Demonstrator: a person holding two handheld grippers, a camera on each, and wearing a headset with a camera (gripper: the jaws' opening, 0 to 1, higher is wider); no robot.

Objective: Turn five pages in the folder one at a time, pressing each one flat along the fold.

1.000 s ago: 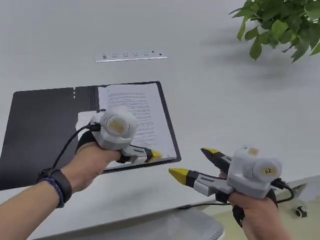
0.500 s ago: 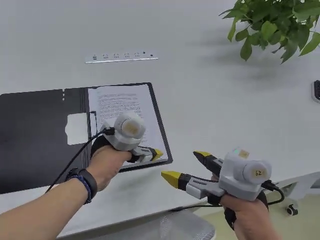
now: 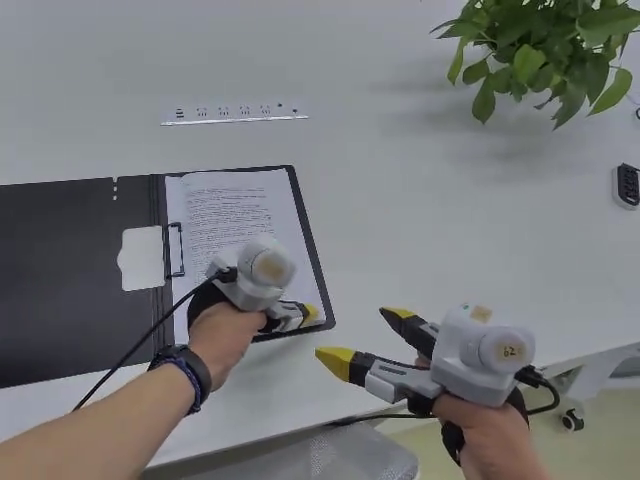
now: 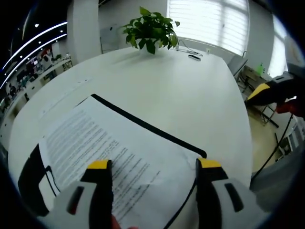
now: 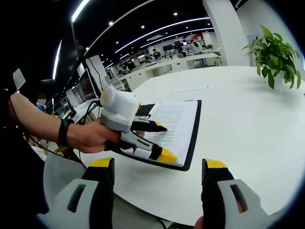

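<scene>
1. White tabletop (image 3: 420, 200) carries the open black folder (image 3: 70, 290) at the left.
2. Its printed page (image 3: 235, 220) lies flat on the folder's right half.
3. Left gripper (image 4: 155, 164) is over the page's near right corner, jaws apart, clamping nothing.
4. Right gripper (image 3: 366, 336) is held off the folder by the table's near edge, jaws spread, empty.
5. Leafy plant (image 3: 540, 50) stands far right.

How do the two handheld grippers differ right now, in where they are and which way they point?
The left gripper is over the printed page at the lower right corner of the folder; the right gripper hangs beside the folder, over bare table near its front edge. The left gripper points rightward, toward the right gripper; the right gripper points leftward, toward the folder. Both have open jaws and hold nothing.
</scene>
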